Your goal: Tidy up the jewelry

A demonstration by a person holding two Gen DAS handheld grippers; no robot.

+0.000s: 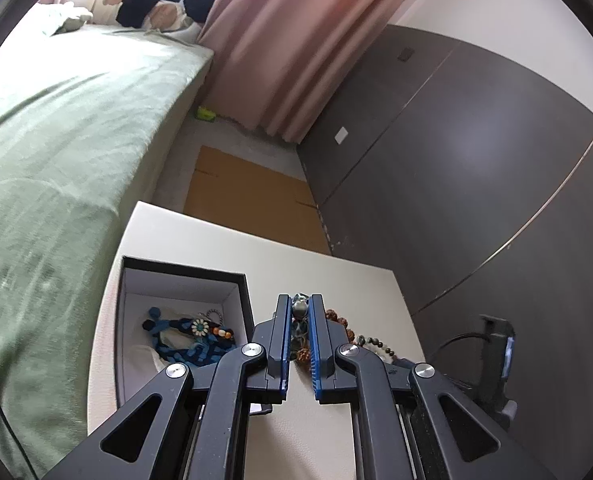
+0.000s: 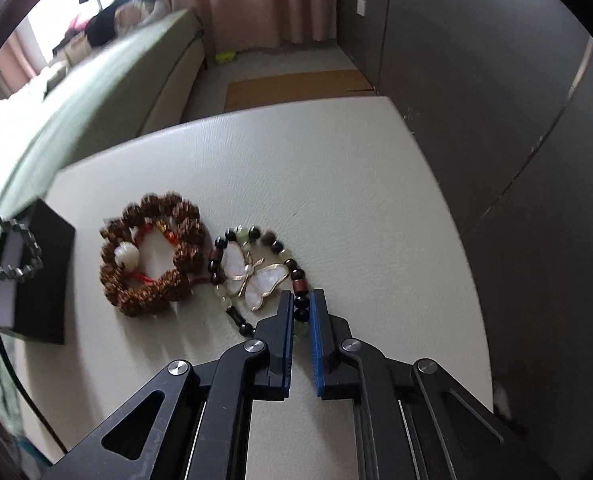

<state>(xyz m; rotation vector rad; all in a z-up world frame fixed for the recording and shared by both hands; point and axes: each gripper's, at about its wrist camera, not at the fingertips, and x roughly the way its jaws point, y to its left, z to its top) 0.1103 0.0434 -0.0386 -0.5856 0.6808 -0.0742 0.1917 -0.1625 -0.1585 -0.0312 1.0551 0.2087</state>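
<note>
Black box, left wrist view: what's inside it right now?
In the black box lies a blue braided cord piece with a small flower charm and orange beads on white lining. The left gripper covers the box's near part, so anything there is hidden.

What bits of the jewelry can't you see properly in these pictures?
- Left wrist view: the grey bead bracelet is mostly hidden between the left claw's fingers.
- Right wrist view: the dark-and-green bead bracelet disappears behind the right claw.
- Right wrist view: the brown seed bracelet is blurred.
</note>
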